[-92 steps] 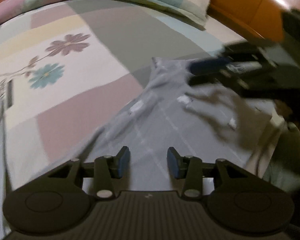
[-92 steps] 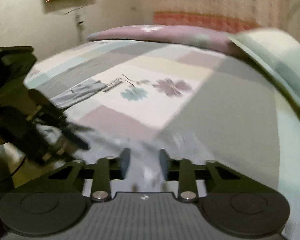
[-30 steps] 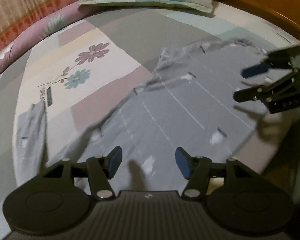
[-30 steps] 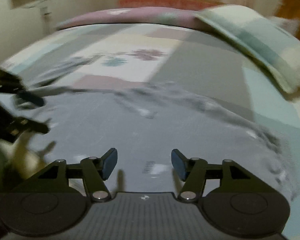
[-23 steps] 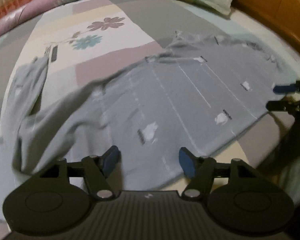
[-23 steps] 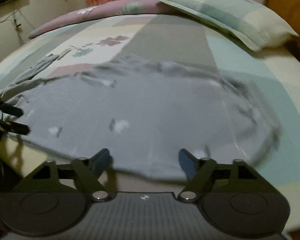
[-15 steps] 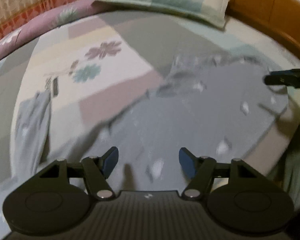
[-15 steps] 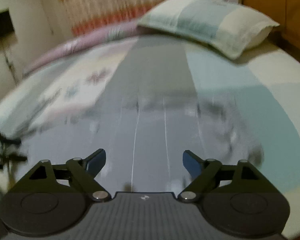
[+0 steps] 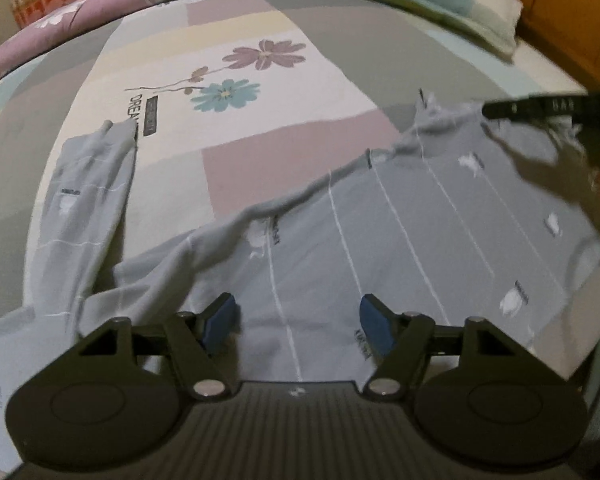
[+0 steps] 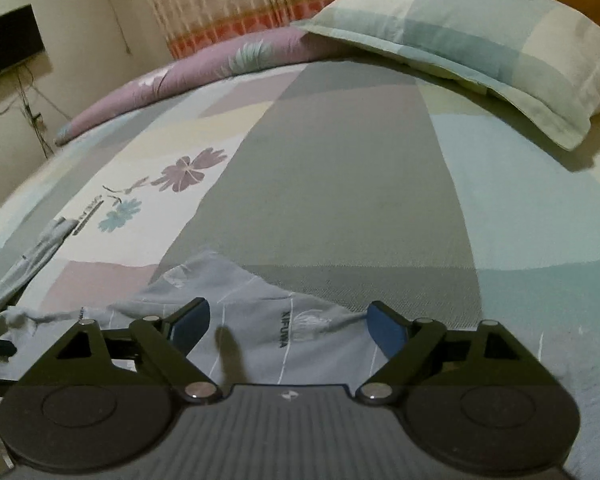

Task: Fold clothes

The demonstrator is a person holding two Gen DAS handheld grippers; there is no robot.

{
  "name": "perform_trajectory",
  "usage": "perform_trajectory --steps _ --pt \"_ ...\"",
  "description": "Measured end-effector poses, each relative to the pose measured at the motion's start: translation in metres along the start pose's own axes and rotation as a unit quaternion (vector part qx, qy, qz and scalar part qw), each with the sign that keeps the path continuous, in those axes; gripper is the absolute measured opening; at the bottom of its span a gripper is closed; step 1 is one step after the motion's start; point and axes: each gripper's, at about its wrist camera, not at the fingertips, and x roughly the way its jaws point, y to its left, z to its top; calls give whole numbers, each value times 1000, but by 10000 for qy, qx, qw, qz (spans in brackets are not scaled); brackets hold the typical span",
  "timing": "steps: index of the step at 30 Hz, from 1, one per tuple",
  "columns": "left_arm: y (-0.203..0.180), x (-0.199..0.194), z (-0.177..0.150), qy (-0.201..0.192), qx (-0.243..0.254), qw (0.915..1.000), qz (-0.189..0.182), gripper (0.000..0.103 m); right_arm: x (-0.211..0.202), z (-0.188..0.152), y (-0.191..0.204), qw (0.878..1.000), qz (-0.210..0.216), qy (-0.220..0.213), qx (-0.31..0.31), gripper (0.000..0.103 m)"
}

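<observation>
Patchwork bedding (image 9: pixel 260 152) with printed flowers fills both my views, with a curtain (image 10: pixel 228 0) at the top of the right wrist view and a pillow (image 10: pixel 480 36) at its upper right. At the left of the left wrist view I see one sleeve (image 9: pixel 88 192) of the grey shirt (image 9: pixel 400 232) trailing up the bed, while its body lies flat across the middle and right. My left gripper (image 9: pixel 298 322) hangs over the shirt at bottom centre, fingers apart and nothing pinched. At the right edge my right gripper (image 9: pixel 540 108) pokes in; its own camera shows its fingers (image 10: pixel 388 334) spread wide, just opened further, over the shirt's crumpled edge without gripping.
</observation>
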Motion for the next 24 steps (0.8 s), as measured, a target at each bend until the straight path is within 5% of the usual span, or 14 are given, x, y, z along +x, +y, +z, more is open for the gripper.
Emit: perform_trajectory --steps 3,5,11,17,24 --pt "-13 -13 6 -147 445 9988 167 69 -21 3 7 9995 -189 182 -200 92" --pt "-24 -22 9 -374 703 9968 60 72 -44 -3 9 9989 -257 217 -332 102" --pt "-57 -13 7 -364 1161 9921 -289 73 -95 -53 -17 9979 -497 409 -65 103" --pt "-53 -4 -9 41 787 9963 -337 74 -109 -90 -35 9932 -969 642 73 103" --pt "-60 -20 -16 -175 1105 9937 -113 74 -104 -80 21 9930 -992 479 -419 103"
